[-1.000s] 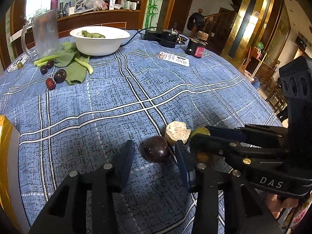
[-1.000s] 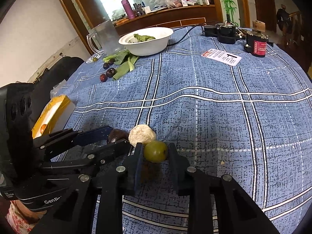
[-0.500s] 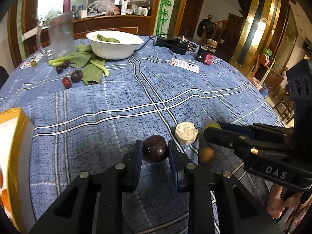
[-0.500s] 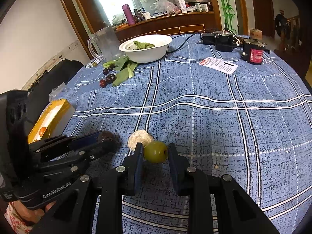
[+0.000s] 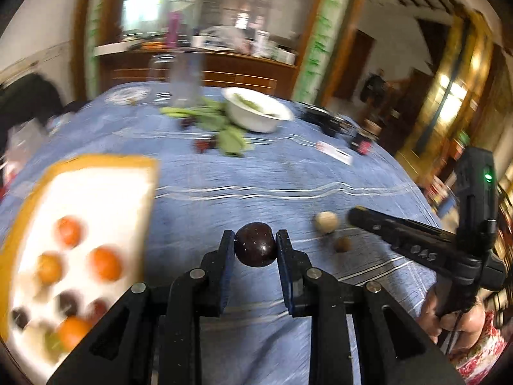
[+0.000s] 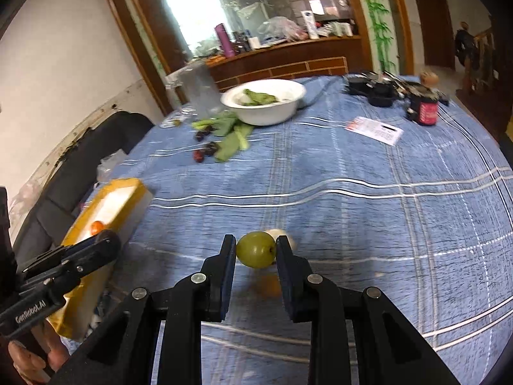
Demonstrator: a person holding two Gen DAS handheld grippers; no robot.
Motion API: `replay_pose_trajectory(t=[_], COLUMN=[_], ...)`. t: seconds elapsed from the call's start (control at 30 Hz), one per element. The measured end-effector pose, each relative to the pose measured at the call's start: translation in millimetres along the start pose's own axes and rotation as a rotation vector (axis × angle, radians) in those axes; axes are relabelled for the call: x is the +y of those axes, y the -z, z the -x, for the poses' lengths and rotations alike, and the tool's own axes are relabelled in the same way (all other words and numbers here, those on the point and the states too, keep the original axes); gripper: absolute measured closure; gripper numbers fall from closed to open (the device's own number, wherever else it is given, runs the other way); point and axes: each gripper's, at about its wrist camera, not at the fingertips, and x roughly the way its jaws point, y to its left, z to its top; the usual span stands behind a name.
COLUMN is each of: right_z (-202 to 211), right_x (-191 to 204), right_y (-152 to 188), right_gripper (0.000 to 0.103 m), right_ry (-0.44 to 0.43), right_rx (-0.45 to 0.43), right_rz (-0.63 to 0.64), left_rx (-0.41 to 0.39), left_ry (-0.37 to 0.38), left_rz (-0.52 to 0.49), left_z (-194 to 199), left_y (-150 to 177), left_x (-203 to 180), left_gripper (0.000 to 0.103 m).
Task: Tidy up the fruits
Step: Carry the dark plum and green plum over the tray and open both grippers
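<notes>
My left gripper (image 5: 255, 247) is shut on a dark purple plum (image 5: 255, 249) and holds it above the blue cloth, right of the yellow-rimmed box (image 5: 96, 173), which holds oranges and dark fruits. My right gripper (image 6: 256, 250) is shut on a green fruit (image 6: 256, 249), lifted over the cloth. A pale round fruit (image 5: 326, 222) and a small brown fruit (image 5: 342, 243) lie on the cloth to the right of the plum. In the right wrist view the box (image 6: 112, 205) lies at the left, with the left gripper (image 6: 105, 243) beside it.
A white bowl (image 6: 266, 102) with greens, loose green leaves (image 6: 231, 138), dark plums (image 6: 205, 154) and a glass jug (image 6: 198, 89) stand at the far side. A card (image 6: 373, 130), a red can (image 6: 424, 112) and black gear (image 6: 372, 88) sit far right.
Both grippers lifted their fruits off the cloth. The left gripper swung left toward the box with the plum. The right gripper rose with the green fruit.
</notes>
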Motion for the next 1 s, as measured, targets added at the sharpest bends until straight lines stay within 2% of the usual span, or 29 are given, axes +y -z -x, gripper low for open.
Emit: replay_pose_trajectory(t=[0.2, 0.3, 0.4, 0.57, 0.77, 0.83, 0.9, 0.97, 1.0], right_z=[1, -9, -28, -68, -102, -107, -111, -113, -112], right_x=[69, 111, 155, 205, 239, 239, 240, 240, 239], right_y=[-3, 0, 6, 16, 25, 25, 24, 24, 23], right_gripper=[0.075, 0.075, 0.075, 0.075, 0.074, 0.074, 0.074, 0.073, 0.068], right_ry=[-0.112, -0.165, -0.224, -0.288, -0.270, -0.261, -0.257, -0.254, -0.250], right_rx=[0.029, 0.065, 0.126, 0.217, 0.274, 0.278, 0.283, 0.285, 0.280], right_rz=[0.077, 0.145, 0.204, 0.253, 0.302, 0.302, 0.292, 0.287, 0.285], left_rx=[-0.005, 0.016, 0.041, 0.068, 0.052, 0.054, 0.049, 0.044, 0.041], left_ry=[-0.164, -0.209, -0.224, -0.230, -0.199, -0.179, -0.158, -0.159, -0.163], left_rz=[0.135, 0.182, 0.197, 0.234, 0.269, 0.271, 0.267, 0.255, 0.247], left_z=[46, 61, 71, 74, 75, 74, 74, 75, 75], left_y=[24, 39, 56, 75, 78, 78, 77, 76, 75], left_x=[69, 93, 106, 122, 130, 130, 127, 123, 120], left_gripper=[0.078, 0.078, 0.078, 0.078, 0.077, 0.070, 0.056, 0.046, 0.042])
